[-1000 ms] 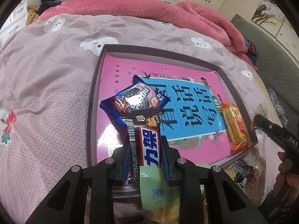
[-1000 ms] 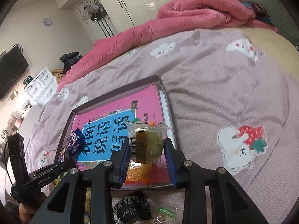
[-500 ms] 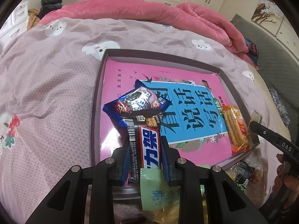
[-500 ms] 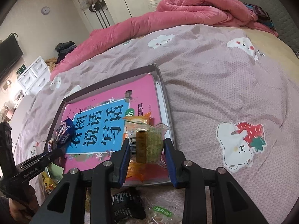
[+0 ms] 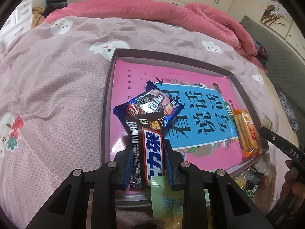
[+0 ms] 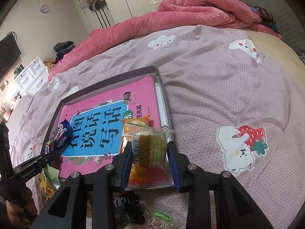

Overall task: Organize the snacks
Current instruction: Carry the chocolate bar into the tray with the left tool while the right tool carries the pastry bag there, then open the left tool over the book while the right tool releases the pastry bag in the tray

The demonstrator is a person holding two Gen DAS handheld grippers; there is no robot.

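Snacks gripped by both tools (image 5: 147,152) (image 6: 149,150) over tray's (image 5: 106,103) near edge.

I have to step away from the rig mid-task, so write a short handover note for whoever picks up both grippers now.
Left gripper: shut on chocolate bar, over the tray near the blue cookie pack.
Right gripper: shut on clear-wrapped green cake, over the tray's right end above the orange cracker pack.
Done: cookie and cracker packs in tray.
Left: set down both held snacks; more packets lie off the tray's near edge.
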